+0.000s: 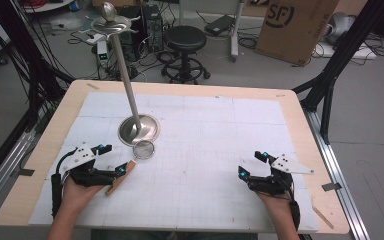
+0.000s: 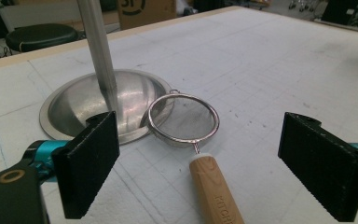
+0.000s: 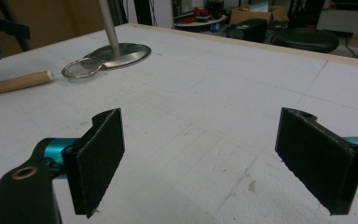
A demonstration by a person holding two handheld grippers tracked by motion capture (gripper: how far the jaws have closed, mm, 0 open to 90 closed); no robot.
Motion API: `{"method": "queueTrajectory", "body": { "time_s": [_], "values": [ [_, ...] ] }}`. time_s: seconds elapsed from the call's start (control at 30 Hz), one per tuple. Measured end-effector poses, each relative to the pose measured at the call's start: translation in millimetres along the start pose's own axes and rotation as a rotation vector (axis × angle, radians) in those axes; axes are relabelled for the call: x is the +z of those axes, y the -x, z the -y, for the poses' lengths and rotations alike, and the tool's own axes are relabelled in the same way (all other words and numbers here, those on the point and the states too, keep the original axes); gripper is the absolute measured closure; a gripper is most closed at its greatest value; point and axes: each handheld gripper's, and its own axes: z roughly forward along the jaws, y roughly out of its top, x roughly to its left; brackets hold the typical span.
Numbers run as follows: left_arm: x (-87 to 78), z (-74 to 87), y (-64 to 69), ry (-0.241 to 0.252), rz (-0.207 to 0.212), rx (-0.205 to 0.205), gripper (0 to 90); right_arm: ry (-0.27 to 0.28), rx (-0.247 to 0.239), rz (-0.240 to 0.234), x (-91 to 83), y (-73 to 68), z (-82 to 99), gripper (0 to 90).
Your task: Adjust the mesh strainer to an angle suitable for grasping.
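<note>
Here both claws gape empty; strainer [image 2: 184, 117] apparently leans on stand base [image 2: 74, 109] ahead of the left claw [image 2: 212, 163].

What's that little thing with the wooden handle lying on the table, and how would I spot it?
Find the tall metal stand on the white table. Against its round base lies a small strainer: a wire-mesh ring on a pale wooden handle, running toward the open left tongs. It is the only wooden-handled thing there.

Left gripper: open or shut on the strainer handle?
Open. In the left gripper view, the left gripper has its jaws wide apart, the strainer's wooden handle untouched between them.
</note>
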Motion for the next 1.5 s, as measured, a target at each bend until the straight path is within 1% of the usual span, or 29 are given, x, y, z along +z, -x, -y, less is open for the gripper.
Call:
{"method": "queueTrajectory", "body": {
  "time_s": [0.03, 0.13, 0.17, 0.2, 0.3, 0.33, 0.37, 0.43, 0.47, 0.5, 0.53, 0.57, 0.63, 0.7, 0.73, 0.87, 0.9, 1.0, 1.03, 1.07, 1.13, 1.17, 1.23, 1.3, 1.37, 1.4, 1.43, 1.47, 1.5],
  "values": [
    [1.8, -1.0, 2.3, -0.028, -0.012, 0.021, 13.8, 0.0, 0.005, 0.0, 0.0, -0.5, -0.2, 14.7],
    [3.5, -1.4, 4.0, -0.051, -0.019, 0.024, 14.6, 0.002, 0.004, -0.002, 0.0, -0.3, -0.3, 14.7],
    [5.5, -1.2, 4.8, -0.073, -0.024, 0.021, 14.8, 0.0, 0.001, -0.002, -0.1, 0.0, -0.1, 14.7],
    [6.7, -1.2, 5.4, -0.083, -0.029, 0.015, 15.2, -0.001, 0.002, 0.0, -0.2, 0.0, 0.0, 14.7],
    [8.0, -1.1, 5.8, -0.108, -0.035, 0.012, 18.9, 0.001, 0.006, 0.002, -0.7, 0.1, 0.0, 14.7],
    [8.5, -1.2, 6.0, -0.118, -0.035, 0.009, 19.3, 0.001, 0.006, 0.002, -0.8, 0.1, 0.0, 14.7],
    [8.9, -1.6, 6.0, -0.132, -0.028, 0.006, 21.1, 0.0, 0.006, 0.002, -0.7, 0.2, 0.0, 14.7],
    [9.8, -1.9, 6.4, -0.151, -0.027, -0.001, 24.9, -0.003, 0.005, 0.001, -0.3, 0.1, 0.1, 14.7],
    [9.8, -1.9, 6.4, -0.151, -0.027, -0.001, 26.4, -0.006, 0.003, -0.002, 0.1, 0.1, 0.2, 14.7],
    [10.5, -2.1, 6.6, -0.169, -0.027, -0.003, 27.3, -0.004, 0.0, 0.0, 0.6, 0.1, 0.3, 14.7],
    [10.5, -2.1, 6.6, -0.169, -0.027, -0.003, 28.3, -0.007, 0.005, -0.003, 0.7, -0.4, 0.3, 14.7],
    [11.7, -2.3, 7.6, -0.193, -0.031, -0.002, 29.7, -0.011, 0.003, -0.003, 0.8, -0.5, 0.4, 14.7],
    [12.1, -2.3, 7.8, -0.199, -0.034, -0.004, 31.0, -0.011, -0.001, -0.004, 1.1, -0.3, 0.5, 14.7],
    [13.8, -2.2, 8.0, -0.229, -0.032, -0.019, 33.0, -0.011, -0.003, -0.003, 1.4, -0.2, 0.6, 14.7],
    [13.8, -2.2, 8.0, -0.229, -0.032, -0.019, 33.9, -0.013, 0.001, -0.005, 1.4, -0.6, 0.7, 14.7],
    [17.3, -1.2, 9.6, -0.29, -0.032, -0.023, 37.0, -0.018, -0.001, -0.007, 2.0, -0.9, 0.9, 14.7],
    [19.4, -0.7, 10.2, -0.325, -0.031, -0.015, 37.7, -0.021, -0.002, -0.008, 2.2, -1.1, 1.0, 14.7],
    [21.3, 0.3, 11.5, -0.358, -0.029, -0.011, 41.9, -0.026, -0.005, -0.007, 2.5, -1.4, 1.1, 14.7],
    [21.3, 0.3, 11.5, -0.358, -0.029, -0.011, 43.4, -0.026, -0.006, -0.006, 2.5, -1.4, 1.2, 14.7],
    [22.5, 0.9, 12.3, -0.366, -0.029, -0.02, 45.2, -0.027, -0.007, -0.007, 2.6, -1.2, 1.2, 14.7],
    [22.8, 0.9, 12.4, -0.381, -0.034, -0.016, 49.4, -0.031, -0.005, -0.009, 2.7, -1.5, 1.4, 14.7],
    [23.4, 1.2, 12.6, -0.386, -0.036, -0.018, 50.1, -0.031, -0.007, -0.008, 2.9, -1.4, 1.5, 14.7],
    [24.3, 1.2, 13.8, -0.395, -0.029, -0.017, 52.7, -0.033, -0.009, -0.009, 3.1, -1.6, 1.5, 14.7],
    [26.2, 1.1, 16.1, -0.408, -0.029, 0.0, 54.5, -0.033, -0.009, -0.01, 3.4, -1.7, 1.6, 14.7],
    [27.3, 1.4, 17.4, -0.413, -0.026, 0.003, 57.3, -0.036, -0.007, -0.011, 3.5, -2.0, 1.6, 14.7],
    [29.4, 1.9, 19.3, -0.429, -0.022, 0.018, 58.4, -0.036, -0.009, -0.011, 3.6, -2.0, 1.7, 14.7],
    [30.9, 2.2, 21.2, -0.441, -0.029, 0.031, 58.4, -0.036, -0.009, -0.011, 3.6, -2.0, 1.7, 14.7],
    [31.3, 1.9, 22.5, -0.436, -0.035, 0.031, 61.4, -0.036, -0.01, -0.012, 3.6, -2.0, 1.6, 14.7],
    [31.7, 1.3, 23.2, -0.434, -0.038, 0.033, 61.8, -0.035, -0.01, -0.011, 3.6, -2.1, 1.6, 14.7]
  ]
}}
